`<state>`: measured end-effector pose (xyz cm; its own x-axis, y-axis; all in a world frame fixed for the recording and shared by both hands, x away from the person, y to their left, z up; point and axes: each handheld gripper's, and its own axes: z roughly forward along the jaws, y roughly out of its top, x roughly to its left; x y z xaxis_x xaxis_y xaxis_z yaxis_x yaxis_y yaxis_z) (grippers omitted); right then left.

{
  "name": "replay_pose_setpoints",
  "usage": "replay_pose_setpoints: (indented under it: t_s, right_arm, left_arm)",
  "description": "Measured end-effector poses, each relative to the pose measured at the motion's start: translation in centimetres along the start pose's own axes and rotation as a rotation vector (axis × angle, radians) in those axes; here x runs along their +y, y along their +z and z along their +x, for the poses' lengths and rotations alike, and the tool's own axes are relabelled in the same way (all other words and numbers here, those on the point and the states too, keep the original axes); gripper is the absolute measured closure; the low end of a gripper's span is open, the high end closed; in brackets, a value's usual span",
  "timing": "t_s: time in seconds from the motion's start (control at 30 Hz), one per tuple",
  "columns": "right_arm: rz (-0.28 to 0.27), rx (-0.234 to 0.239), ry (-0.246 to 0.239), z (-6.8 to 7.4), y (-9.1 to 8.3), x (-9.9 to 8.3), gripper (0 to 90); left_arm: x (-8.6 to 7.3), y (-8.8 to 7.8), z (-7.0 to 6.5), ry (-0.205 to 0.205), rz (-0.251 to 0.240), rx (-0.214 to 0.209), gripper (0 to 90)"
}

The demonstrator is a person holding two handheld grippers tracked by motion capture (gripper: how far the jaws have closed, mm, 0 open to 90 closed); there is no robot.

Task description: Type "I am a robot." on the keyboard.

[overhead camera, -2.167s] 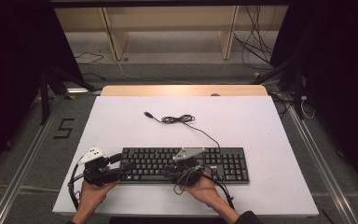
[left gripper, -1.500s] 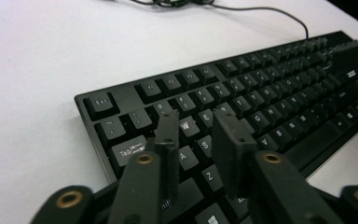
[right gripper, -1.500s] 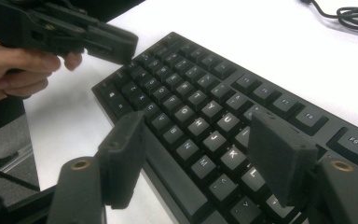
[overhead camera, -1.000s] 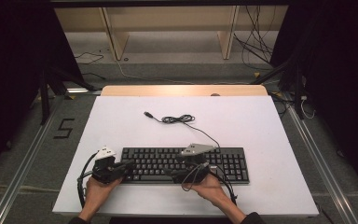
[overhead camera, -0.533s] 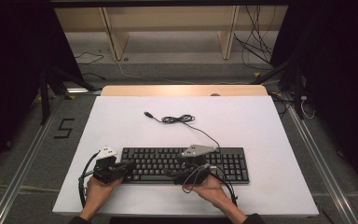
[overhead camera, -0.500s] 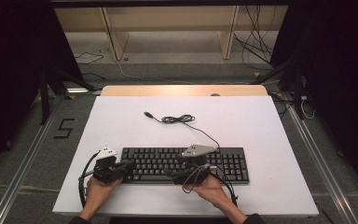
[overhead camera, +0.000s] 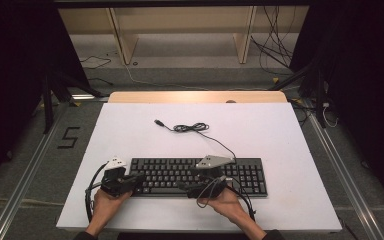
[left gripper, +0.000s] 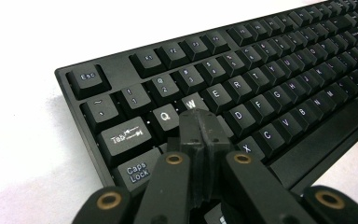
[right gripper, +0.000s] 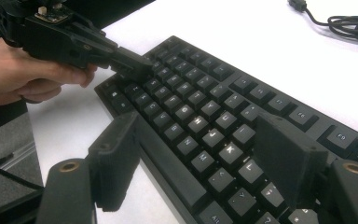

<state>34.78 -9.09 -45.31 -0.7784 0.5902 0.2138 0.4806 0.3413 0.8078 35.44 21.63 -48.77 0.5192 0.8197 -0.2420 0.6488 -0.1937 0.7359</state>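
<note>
1. A black keyboard (overhead camera: 198,176) lies on the white tabletop (overhead camera: 280,135), near the person's edge and a little left of the middle. Its cable (overhead camera: 192,128) trails off toward the far side, where it ends unplugged in a loose coil.
2. The left claw (overhead camera: 139,177) is closed with nothing between its jaws. In the left gripper view the shut tips sit over the letter keys at the keyboard's left end, around Q, W and the row below; whether they press a key or only hover cannot be told.
3. The right claw (overhead camera: 185,187) stands open, its jaws apart over the right-hand letter keys in the right gripper view, with the near edge of the keyboard between them. The jaws do not appear to press on anything.
4. Judging from this, the work looks like pressing keys with the closed left tips while the right claw waits close by.
5. No key looks pushed down or removed, and the keyboard sits flat and square, so the job appears to be at an early or middle stage.
6. What seems left is the key press itself, and any work for the right claw.
</note>
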Motion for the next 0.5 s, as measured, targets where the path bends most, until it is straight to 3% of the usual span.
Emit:
replay_pose_setpoints:
  t_s: [0.17, 0.5]
  right_arm:
    - [-0.005, 0.000, 0.001, 0.0, 0.0, 0.0, 32.5]
    - [-0.016, -0.005, 0.004, -0.1, -0.1, 0.1, 32.5]
  left_arm:
    - [0.1, -0.2, 0.0, 0.001, -0.009, -0.002, 88.8]
    - [0.4, -1.3, -0.1, -0.011, -0.075, -0.027, 79.8]
